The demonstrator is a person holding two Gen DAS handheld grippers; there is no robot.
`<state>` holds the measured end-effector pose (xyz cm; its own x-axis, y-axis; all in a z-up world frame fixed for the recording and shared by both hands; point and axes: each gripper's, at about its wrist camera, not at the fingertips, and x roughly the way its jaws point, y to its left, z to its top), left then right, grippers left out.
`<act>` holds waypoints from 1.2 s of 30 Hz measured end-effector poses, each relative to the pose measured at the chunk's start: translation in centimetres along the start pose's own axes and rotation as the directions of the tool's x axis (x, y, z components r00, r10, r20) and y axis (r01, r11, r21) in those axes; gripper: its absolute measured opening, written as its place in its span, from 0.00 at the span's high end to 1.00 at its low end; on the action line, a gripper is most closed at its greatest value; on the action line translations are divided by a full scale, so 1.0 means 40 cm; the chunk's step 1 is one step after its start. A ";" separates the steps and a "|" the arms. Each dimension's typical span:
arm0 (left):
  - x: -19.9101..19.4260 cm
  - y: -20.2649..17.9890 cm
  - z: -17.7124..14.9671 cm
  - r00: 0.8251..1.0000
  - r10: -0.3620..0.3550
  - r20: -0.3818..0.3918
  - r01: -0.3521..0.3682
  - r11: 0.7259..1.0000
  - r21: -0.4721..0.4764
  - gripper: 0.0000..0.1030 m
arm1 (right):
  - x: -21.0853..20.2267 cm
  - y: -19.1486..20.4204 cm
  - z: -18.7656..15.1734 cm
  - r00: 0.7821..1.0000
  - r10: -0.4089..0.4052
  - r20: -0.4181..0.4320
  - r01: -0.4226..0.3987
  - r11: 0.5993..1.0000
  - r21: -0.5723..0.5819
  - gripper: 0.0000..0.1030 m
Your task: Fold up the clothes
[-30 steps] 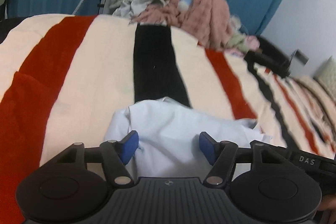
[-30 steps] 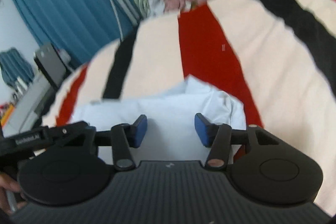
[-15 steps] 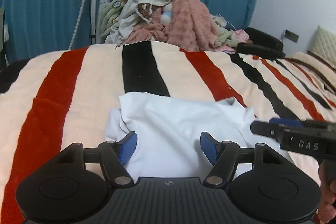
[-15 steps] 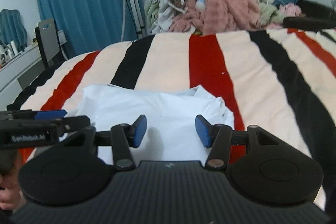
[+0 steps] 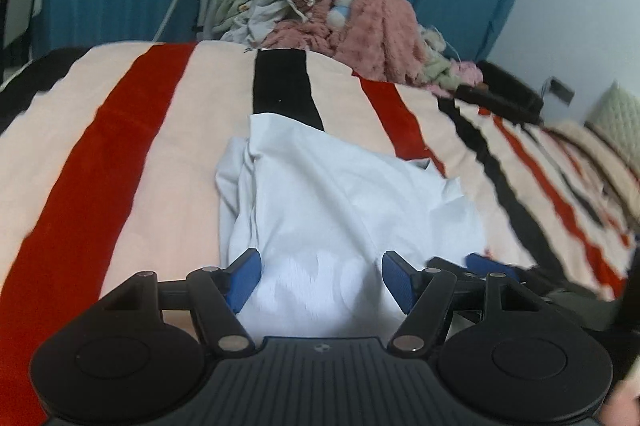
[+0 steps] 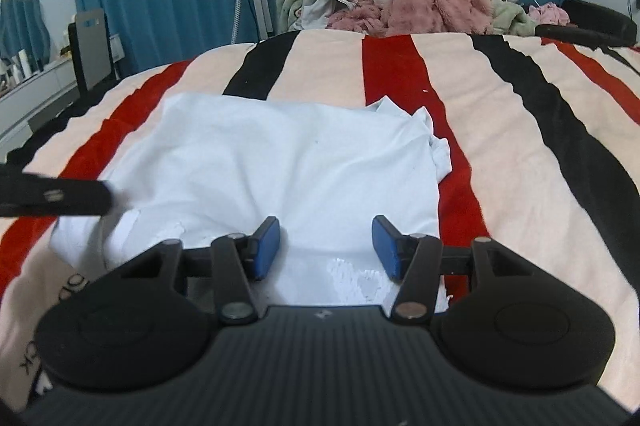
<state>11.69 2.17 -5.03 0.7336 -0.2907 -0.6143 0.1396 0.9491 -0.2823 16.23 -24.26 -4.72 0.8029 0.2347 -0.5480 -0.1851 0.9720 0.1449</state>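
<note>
Wrist views show left gripper (image 5: 321, 278) and right gripper (image 6: 326, 247) wide apart, seemingly hovering over white garment (image 6: 280, 162).

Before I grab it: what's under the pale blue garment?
The pale blue garment lies on the red, black and cream striped blanket. Whatever sits beneath its folds is hidden.
</note>
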 end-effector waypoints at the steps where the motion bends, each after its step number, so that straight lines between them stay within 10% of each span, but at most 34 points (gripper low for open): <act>1: -0.021 0.006 -0.005 1.000 -0.011 0.001 0.011 0.999 -0.031 0.26 | 0.001 -0.004 0.001 1.000 0.003 -0.002 -0.003 1.000 0.011 0.48; 9: -0.006 0.069 -0.074 0.982 -0.143 -0.124 0.101 0.951 -0.294 0.20 | 0.003 -0.002 -0.005 1.000 -0.007 0.009 0.006 1.000 0.017 0.48; 16: 0.078 0.132 -0.081 0.986 -0.166 -0.008 0.143 0.874 -0.464 0.22 | 0.001 -0.003 -0.012 1.000 -0.012 0.025 0.011 1.000 0.023 0.48; 30: 0.086 0.137 -0.082 0.992 -0.120 0.029 0.118 0.847 -0.519 0.62 | -0.073 -0.012 0.021 0.994 -0.047 0.094 0.035 0.991 0.131 0.47; 33: 0.083 0.132 -0.081 0.993 -0.116 0.031 0.115 0.854 -0.508 0.63 | -0.135 -0.053 0.038 0.989 0.013 0.145 -0.060 0.944 0.326 0.15; 36: 0.083 0.130 -0.081 0.993 -0.117 0.033 0.117 0.855 -0.505 0.62 | -0.168 -0.086 0.016 0.982 0.104 0.158 -0.172 0.838 0.518 0.08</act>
<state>12.68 5.77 -10.92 0.7335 -0.3953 -0.5529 -0.1305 0.7164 -0.6854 11.83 -29.18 -1.01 0.8584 0.3295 -0.3931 -0.0001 0.7666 0.6422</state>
